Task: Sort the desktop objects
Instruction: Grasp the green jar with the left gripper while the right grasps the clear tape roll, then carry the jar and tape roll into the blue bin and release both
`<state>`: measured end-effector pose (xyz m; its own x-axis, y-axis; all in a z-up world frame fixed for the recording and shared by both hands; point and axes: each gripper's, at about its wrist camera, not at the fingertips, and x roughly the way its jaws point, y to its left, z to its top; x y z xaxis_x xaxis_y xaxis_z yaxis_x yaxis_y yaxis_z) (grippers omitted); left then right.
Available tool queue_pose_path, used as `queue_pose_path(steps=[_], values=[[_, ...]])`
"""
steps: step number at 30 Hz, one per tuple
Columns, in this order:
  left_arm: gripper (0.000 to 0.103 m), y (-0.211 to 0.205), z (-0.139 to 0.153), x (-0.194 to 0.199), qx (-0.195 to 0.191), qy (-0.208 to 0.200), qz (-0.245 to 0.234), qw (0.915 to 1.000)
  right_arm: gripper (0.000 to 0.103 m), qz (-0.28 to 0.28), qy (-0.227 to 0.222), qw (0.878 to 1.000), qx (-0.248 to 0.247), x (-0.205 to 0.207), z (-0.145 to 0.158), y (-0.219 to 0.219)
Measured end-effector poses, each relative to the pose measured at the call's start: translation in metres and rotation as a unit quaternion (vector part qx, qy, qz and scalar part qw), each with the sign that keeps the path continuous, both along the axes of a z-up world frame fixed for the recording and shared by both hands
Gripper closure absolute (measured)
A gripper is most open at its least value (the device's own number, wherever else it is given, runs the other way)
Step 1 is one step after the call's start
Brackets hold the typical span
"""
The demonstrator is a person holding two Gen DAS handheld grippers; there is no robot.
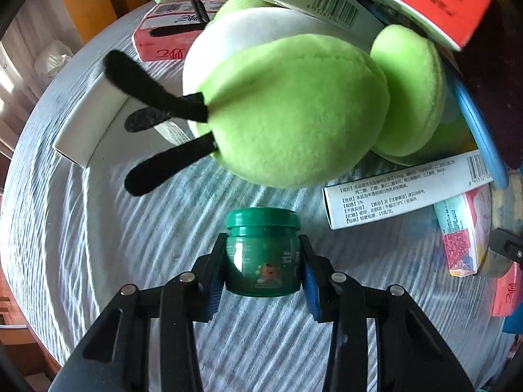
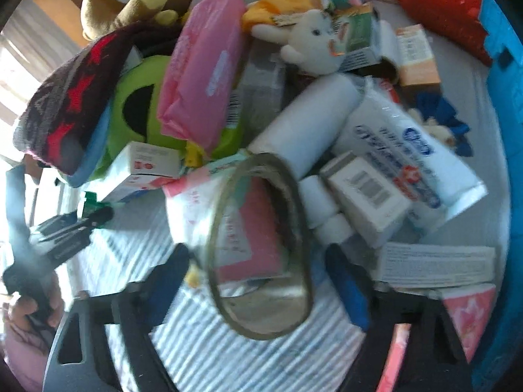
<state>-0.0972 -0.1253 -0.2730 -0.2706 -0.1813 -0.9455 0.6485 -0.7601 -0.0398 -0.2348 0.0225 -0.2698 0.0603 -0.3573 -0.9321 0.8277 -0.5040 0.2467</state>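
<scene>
A small dark green jar [image 1: 263, 254] with a green lid stands on the striped cloth. My left gripper [image 1: 263, 261] is shut on it, one blue pad pressed against each side of its body. In the right wrist view a roll of clear tape [image 2: 261, 313] leans on edge against a pile of boxes. My right gripper [image 2: 258, 284] straddles the roll with its jaws open; a narrow gap shows on each side between the blue pads [image 2: 348, 290] and the roll. This view is blurred. The left gripper [image 2: 73, 228] also shows at the far left, held by a hand [image 2: 29, 310].
A green plush toy [image 1: 294, 107] lies just beyond the jar. A white medicine box [image 1: 402, 192] and an open white carton [image 1: 88, 124] flank it. Around the tape are piled a white bottle [image 2: 307, 124], a toothpaste tube [image 2: 408, 156], a pink pack [image 2: 202, 78] and soft toys.
</scene>
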Motion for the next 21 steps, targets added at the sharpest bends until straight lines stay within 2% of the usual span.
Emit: queue_pose_path(steps=[3,8,21], values=[[0.063,0.008,0.004,0.006,-0.005,0.002,0.0,1.0,0.031,0.006,0.02,1.0,0.006,0.006,0.002,0.002],[0.063,0.02,0.016,0.018,-0.013,0.013,0.002,0.9998,0.032,0.007,0.027,1.0,0.004,0.014,0.008,0.019],[0.063,0.071,0.064,0.064,-0.045,0.056,-0.018,0.9973,0.033,-0.004,0.075,0.997,-0.021,0.034,0.042,0.058]])
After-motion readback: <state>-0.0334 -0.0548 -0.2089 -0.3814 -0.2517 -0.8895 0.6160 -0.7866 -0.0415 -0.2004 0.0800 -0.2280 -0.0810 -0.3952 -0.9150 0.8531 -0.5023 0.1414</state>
